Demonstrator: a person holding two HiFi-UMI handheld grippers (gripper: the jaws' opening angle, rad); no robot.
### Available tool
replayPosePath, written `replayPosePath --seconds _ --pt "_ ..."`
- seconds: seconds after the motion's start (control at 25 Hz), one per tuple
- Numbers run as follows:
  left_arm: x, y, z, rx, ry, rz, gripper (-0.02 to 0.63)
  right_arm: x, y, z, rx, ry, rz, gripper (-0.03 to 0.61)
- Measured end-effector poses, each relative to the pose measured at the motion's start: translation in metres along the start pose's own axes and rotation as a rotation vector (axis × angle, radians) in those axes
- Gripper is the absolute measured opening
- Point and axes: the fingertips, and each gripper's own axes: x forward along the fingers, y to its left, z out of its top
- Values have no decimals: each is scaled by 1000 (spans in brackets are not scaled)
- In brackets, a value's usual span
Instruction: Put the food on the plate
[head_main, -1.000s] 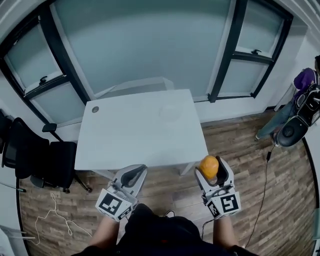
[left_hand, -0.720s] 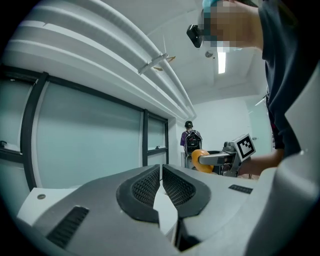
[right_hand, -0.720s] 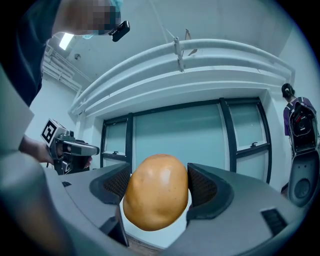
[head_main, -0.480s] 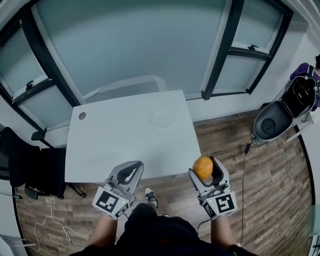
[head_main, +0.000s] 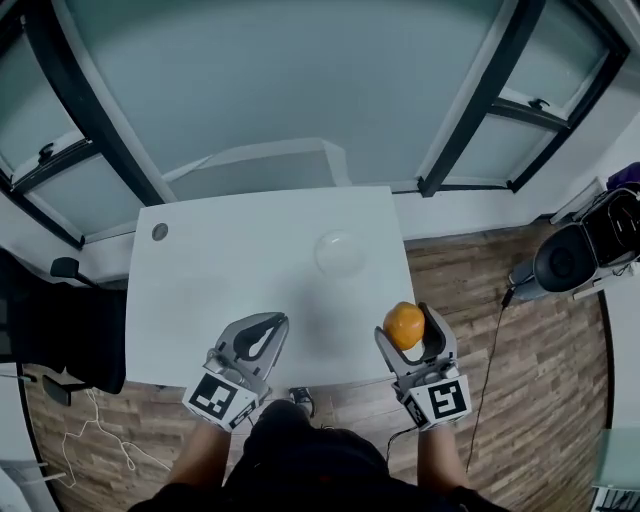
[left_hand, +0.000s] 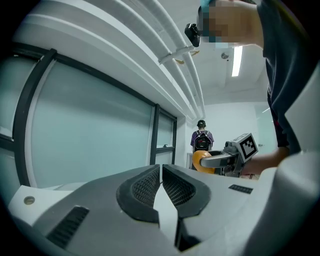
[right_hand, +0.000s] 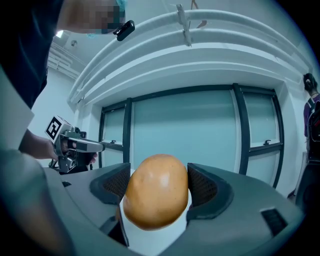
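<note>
Right claw (head_main: 408, 322): clenched on the food (head_main: 403, 327), an orange, rounded piece seated between both pads and bulging above them. Held in the air over the near right corner of the counter (head_main: 230, 280); apparently not touching it.

Left claw (head_main: 264, 328): clenched on nothing, pads together, over the near edge, left of centre.

Plate (head_main: 318, 255): pale, seemingly clear, on the right half of the counter, nearer the far edge than the near. Nothing on it. Well apart from the food.

Step in hand, by judgement: carry to the plate. Advance toward the far edge and slightly left, halt squarely over the plate's middle, lower close to the dish, release only then. Round shape, so likely to roll: avoid dropping from height or near the rim. Keep the left claw clear of the path, or ready to steady the plate if light.

Counter: white, bare apart from the plate and a small round fitting (head_main: 160, 232) at the far left corner.

Room: glazed wall (head_main: 280, 80) with dark frames beyond the far edge; wood-plank floor (head_main: 545, 390); dark chair (head_main: 60, 335) off the left edge; dark rounded equipment (head_main: 568, 262) to the right, identity unclear; a person with a backpack (left_hand: 202, 140) in the distance.
</note>
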Motion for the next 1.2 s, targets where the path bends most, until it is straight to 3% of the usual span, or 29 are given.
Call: replayPosePath --seconds 0.24,0.44,0.88,1.2 --pt "20 67 -12 -56 17 2 35 99 -4 -14 3 55 15 370" --pt "40 95 -22 -86 21 15 35 165 -18 -41 -39 118 36 370" --pt "45 104 -62 -154 117 116 35 277 -44 -193 -42 444 150 370" --pt "53 106 -71 -220 139 162 35 305 -48 -248 -103 572 171 370"
